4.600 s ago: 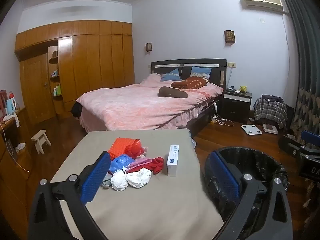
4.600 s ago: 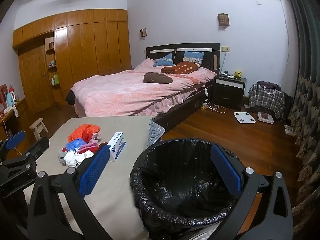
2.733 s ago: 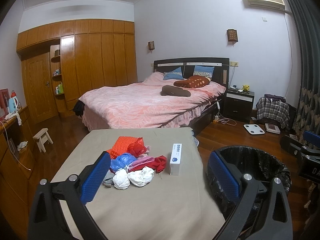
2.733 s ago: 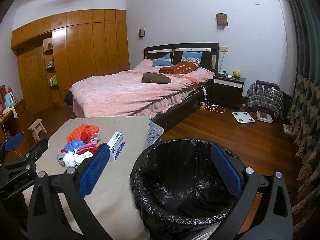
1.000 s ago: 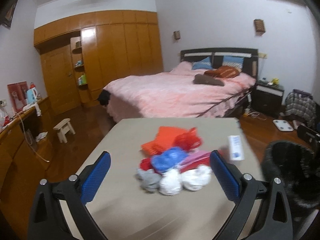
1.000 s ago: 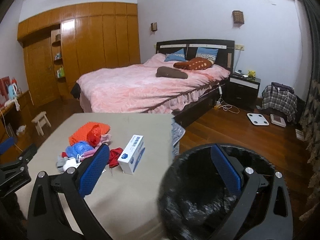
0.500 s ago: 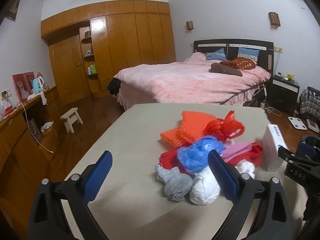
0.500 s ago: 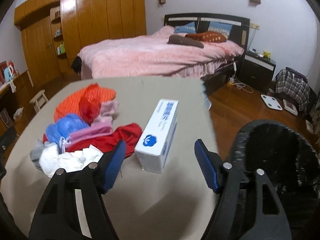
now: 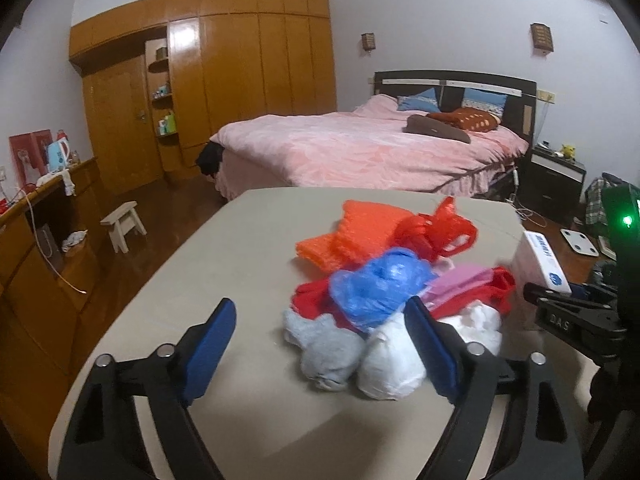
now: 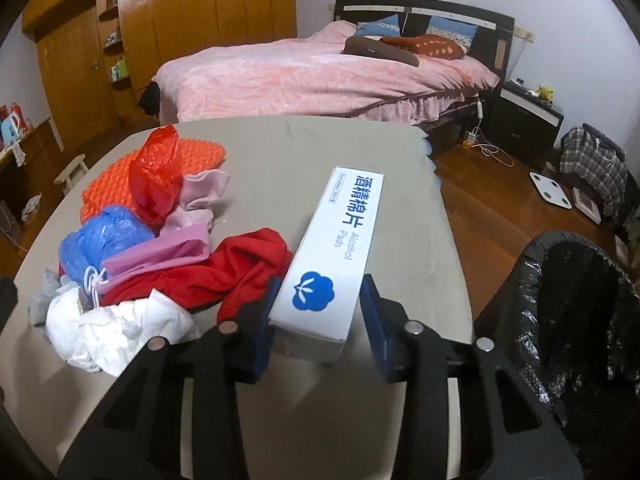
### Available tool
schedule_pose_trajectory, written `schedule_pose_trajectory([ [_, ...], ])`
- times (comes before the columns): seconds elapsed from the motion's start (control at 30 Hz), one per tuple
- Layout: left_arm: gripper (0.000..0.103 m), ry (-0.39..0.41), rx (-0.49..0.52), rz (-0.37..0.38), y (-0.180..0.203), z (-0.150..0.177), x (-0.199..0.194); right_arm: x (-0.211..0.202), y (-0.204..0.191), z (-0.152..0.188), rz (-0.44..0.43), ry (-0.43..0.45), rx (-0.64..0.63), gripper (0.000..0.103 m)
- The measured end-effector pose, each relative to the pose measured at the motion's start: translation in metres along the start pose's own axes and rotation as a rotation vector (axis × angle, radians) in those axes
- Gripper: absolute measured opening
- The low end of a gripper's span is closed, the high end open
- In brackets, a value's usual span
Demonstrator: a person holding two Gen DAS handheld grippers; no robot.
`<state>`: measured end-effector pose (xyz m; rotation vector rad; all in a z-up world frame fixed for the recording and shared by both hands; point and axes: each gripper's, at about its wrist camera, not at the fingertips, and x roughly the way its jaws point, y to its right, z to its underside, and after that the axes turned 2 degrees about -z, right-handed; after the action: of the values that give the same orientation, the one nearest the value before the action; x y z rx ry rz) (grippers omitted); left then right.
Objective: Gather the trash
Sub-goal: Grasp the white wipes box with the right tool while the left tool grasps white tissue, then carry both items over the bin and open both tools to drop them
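A pile of trash lies on the beige table [image 9: 240, 248]: an orange knitted cloth [image 9: 360, 232], a red plastic bag [image 9: 436, 232], a blue plastic bag [image 9: 380, 284], a grey wad [image 9: 324, 344], a white wad [image 9: 390, 368] and a red cloth [image 10: 224, 272]. My left gripper [image 9: 320, 344] hangs low at the pile's near edge. Its jaws are closing, with the grey and white wads between them and the left pad clear of both. A white alcohol-pad box [image 10: 340, 248] lies right of the pile. My right gripper [image 10: 318, 320] straddles its near end, jaws closing, pads close beside its sides.
A bin lined with a black bag [image 10: 580, 300] stands on the floor off the table's right edge. Behind the table is a bed with a pink cover [image 9: 360, 148]. A small stool [image 9: 122, 224] and a wooden sideboard [image 9: 36, 240] are on the left.
Both grippers have dropped toward the table and come closer to the trash. The right one swung from the bin to the box and narrowed around it. The left jaws narrowed slightly.
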<state>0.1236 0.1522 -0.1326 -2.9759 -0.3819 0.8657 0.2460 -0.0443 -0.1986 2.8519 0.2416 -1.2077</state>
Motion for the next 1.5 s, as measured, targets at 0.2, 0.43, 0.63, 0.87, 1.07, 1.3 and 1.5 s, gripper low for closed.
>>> schedule_pose_trajectory([
  [0.2, 0.063, -0.039, 0.028, 0.059, 0.023, 0.010, 0.006, -0.017, 0.010, 0.006, -0.013, 0.015, -0.002, 0.029],
  [0.43, 0.050, -0.085, 0.072, 0.093, 0.042, 0.017, 0.018, -0.025, 0.017, 0.019, -0.030, 0.001, 0.011, 0.029],
  [0.63, 0.025, -0.139, 0.073, 0.106, 0.044, 0.022, 0.029, -0.029, 0.019, 0.022, -0.043, -0.001, 0.011, 0.029],
  [0.87, 0.016, -0.091, 0.054, 0.092, 0.036, 0.018, 0.013, -0.043, 0.021, 0.020, -0.057, 0.018, 0.001, 0.029],
  [1.07, 0.016, 0.006, 0.050, 0.152, 0.036, 0.004, -0.015, -0.061, 0.026, 0.017, -0.065, 0.052, 0.008, 0.029],
  [1.3, 0.016, 0.045, 0.062, 0.205, 0.054, -0.010, -0.035, -0.085, 0.039, 0.017, -0.055, 0.079, 0.035, 0.029],
  [1.5, 0.016, 0.084, 0.073, 0.271, 0.075, -0.026, -0.057, -0.121, 0.059, 0.013, -0.023, 0.146, 0.050, 0.029],
])
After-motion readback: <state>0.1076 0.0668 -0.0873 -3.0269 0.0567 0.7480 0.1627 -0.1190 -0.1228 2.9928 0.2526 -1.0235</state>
